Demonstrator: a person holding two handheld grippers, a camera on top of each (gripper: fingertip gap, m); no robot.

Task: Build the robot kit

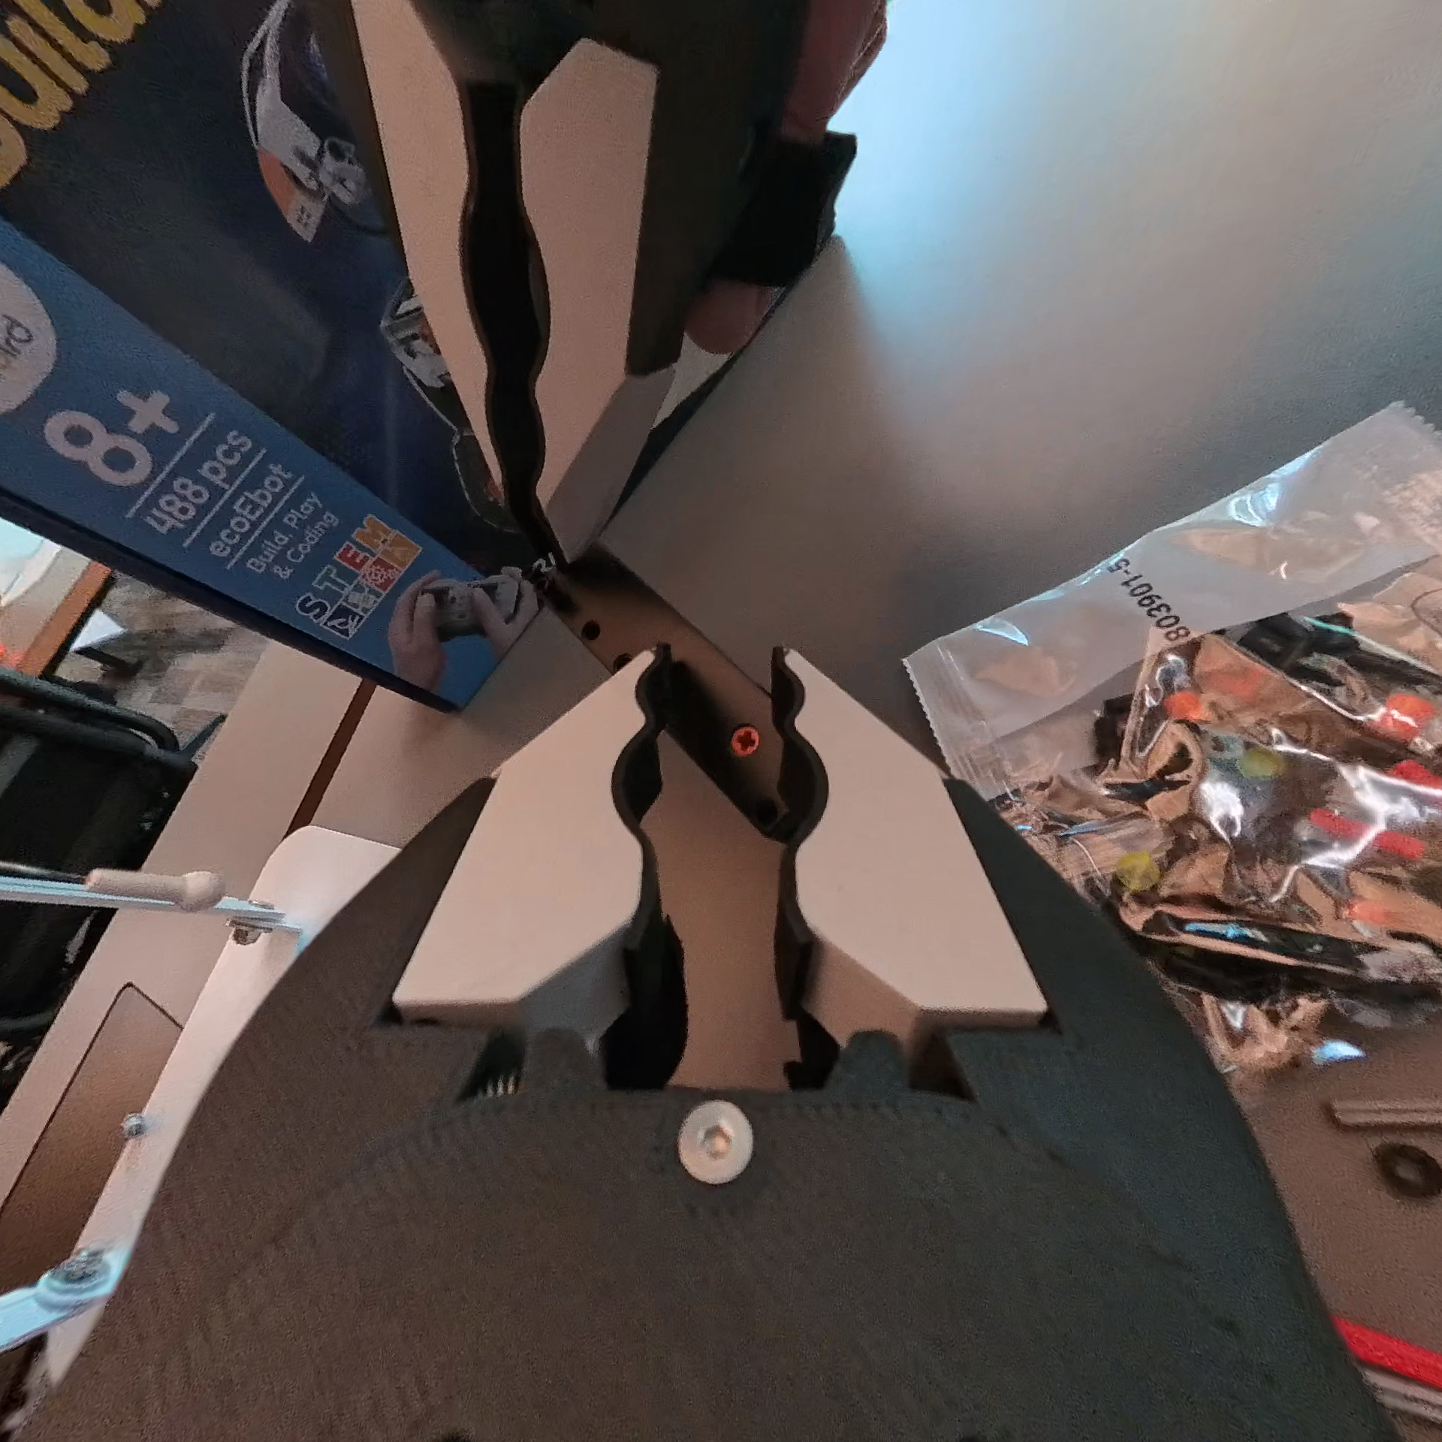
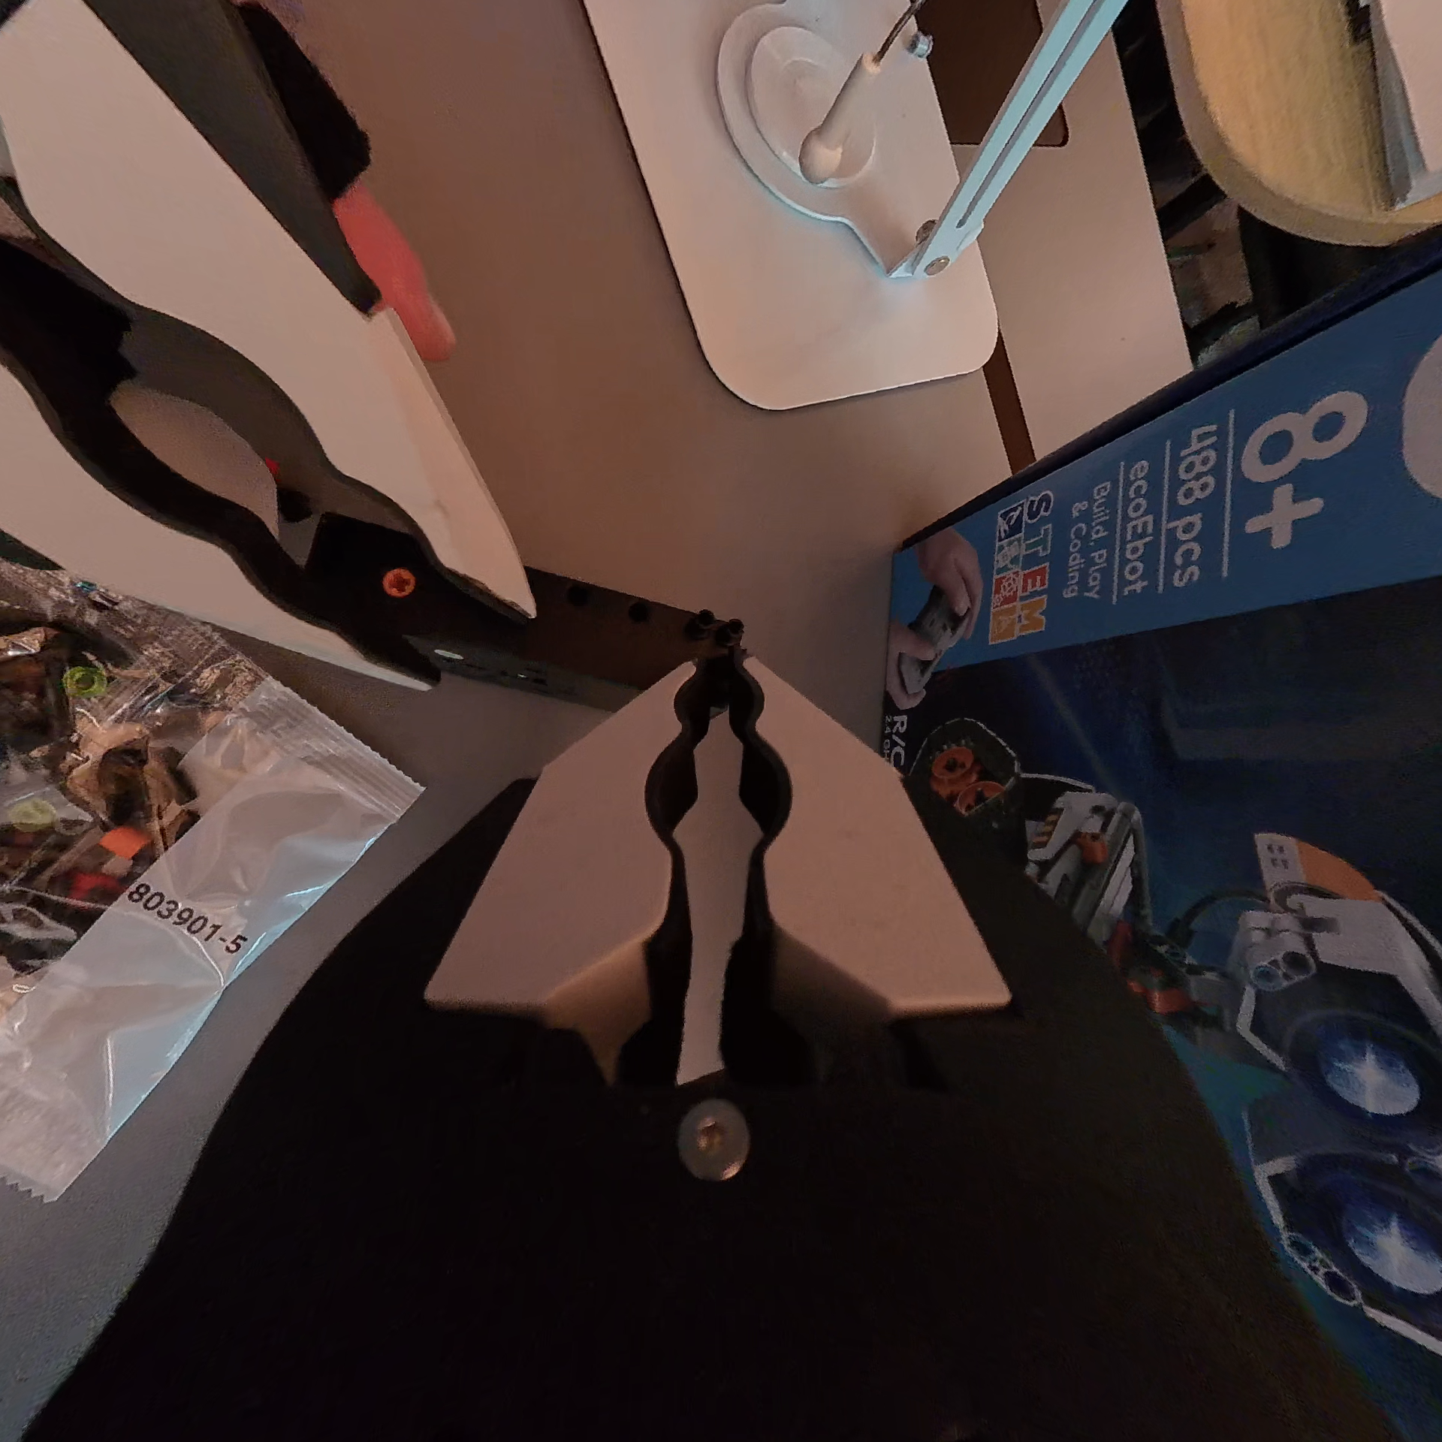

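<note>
We clamped the black beam (image 1: 718, 741) in our left gripper (image 1: 722, 663), steadying it while our right gripper (image 2: 722, 663) pinched a small peg (image 2: 722, 624) at its twelve-o'clock end.

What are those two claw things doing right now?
Left gripper: shut on the black perforated beam.
Right gripper: shut on a small black connector piece at the beam's end.

One box (image 1: 234, 499), one parts bag (image 1: 1217, 749), one black beam (image 1: 687, 694).
</note>
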